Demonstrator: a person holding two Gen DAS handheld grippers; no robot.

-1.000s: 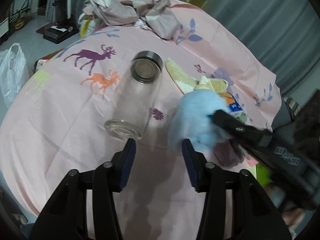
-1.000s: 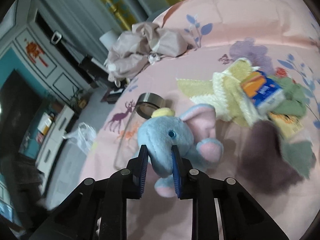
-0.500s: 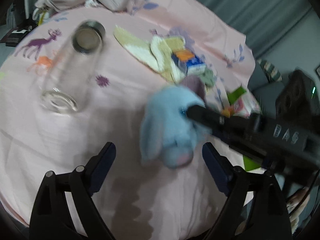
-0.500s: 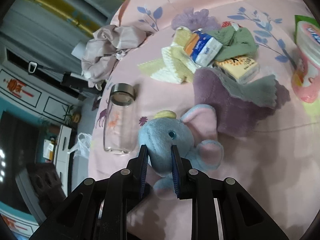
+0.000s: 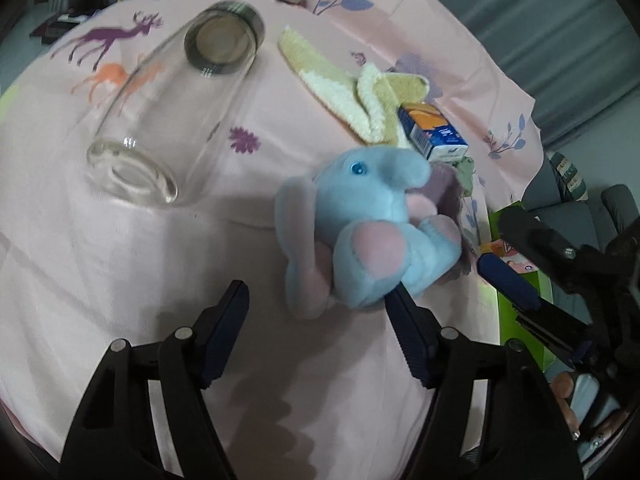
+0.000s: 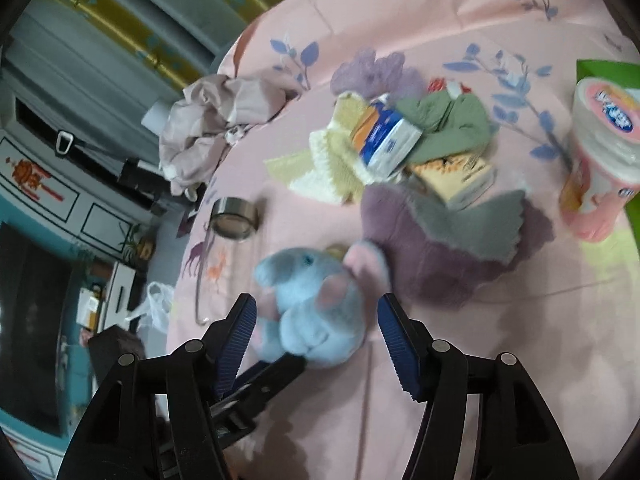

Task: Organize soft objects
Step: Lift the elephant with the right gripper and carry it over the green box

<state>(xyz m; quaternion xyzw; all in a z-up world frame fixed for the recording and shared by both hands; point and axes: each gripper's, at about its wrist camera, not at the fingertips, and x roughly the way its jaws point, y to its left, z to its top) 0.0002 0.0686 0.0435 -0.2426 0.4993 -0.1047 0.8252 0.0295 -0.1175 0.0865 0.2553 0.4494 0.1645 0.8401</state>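
Jaws of the left gripper (image 5: 316,320) are closing around the blue plush elephant (image 5: 372,224), which lies between them; its right pad touches the toy's underside while the left pad stands clear, so nothing is clamped. Jaws of the right gripper (image 6: 314,330) are opening, spread to either side of the same elephant (image 6: 316,308) with gaps at both pads.

The elephant lies on the pink printed cloth (image 5: 120,248) covering the surface, toward its near side, against a purple fuzzy cloth (image 6: 440,256). Beyond that, toward the far edge, sits a heap: a cream and yellow knitted piece (image 5: 348,96), a small orange and blue carton (image 5: 434,130), a green cloth (image 6: 448,124) and a yellow packet (image 6: 456,176). A clear glass jar (image 5: 168,112) with a metal lid lies on its side, well apart from the heap. A crumpled beige cloth (image 6: 212,120) rests at the far edge, and a pink tissue roll (image 6: 600,160) is at the right edge.
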